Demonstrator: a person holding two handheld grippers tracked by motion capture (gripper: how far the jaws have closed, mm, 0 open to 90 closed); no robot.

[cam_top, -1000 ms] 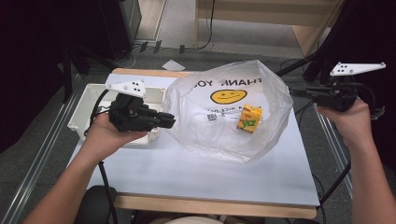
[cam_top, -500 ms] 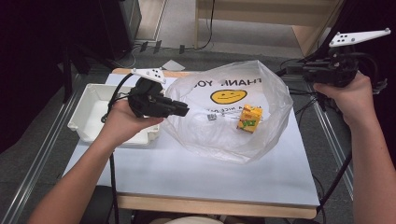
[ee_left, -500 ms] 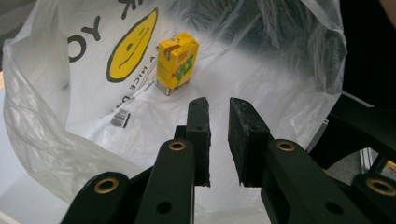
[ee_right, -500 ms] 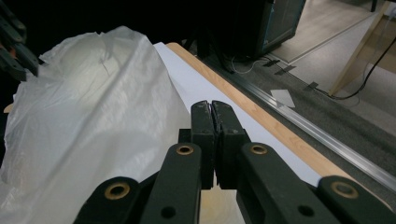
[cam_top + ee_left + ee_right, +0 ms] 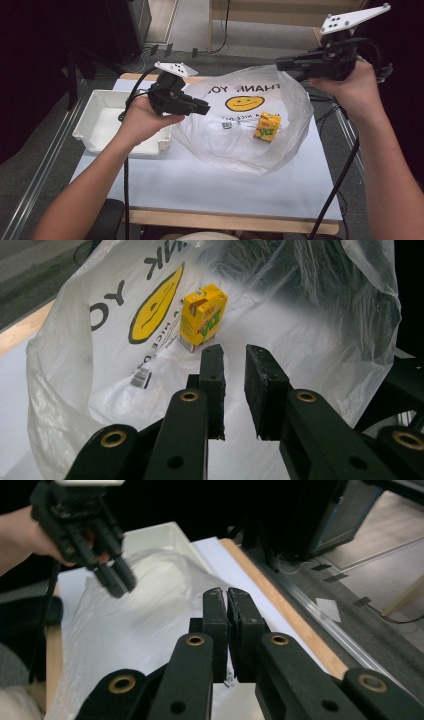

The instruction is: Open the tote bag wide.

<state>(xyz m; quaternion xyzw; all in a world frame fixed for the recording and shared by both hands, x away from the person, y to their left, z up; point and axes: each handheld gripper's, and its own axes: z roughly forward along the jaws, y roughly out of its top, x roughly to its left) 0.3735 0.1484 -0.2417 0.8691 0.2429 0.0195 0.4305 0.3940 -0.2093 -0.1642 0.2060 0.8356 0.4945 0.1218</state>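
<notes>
A clear plastic bag [image 5: 240,145] printed with a smiley face lies on the white table, its mouth lifted. Inside lies a yellow juice carton [image 5: 267,126], also seen in the left gripper view [image 5: 201,315]. My right gripper [image 5: 280,62] is raised above the bag's back right edge. Its jaws [image 5: 227,597] are shut on a thin bit of the bag's film and have just eased a hair apart. My left gripper [image 5: 202,106] is at the bag's left rim and points into the mouth. Its jaws [image 5: 234,357] stand a narrow gap apart with nothing seen between them.
A white tray [image 5: 100,107] sits at the table's left edge, just behind my left hand. The white table top [image 5: 200,185] stretches in front of the bag. Cables trail from both grippers, and dark equipment stands behind the table.
My right gripper has risen and moved inward over the bag's back right corner, lifting the rim. My left gripper has moved right from the tray to the bag's left rim.
</notes>
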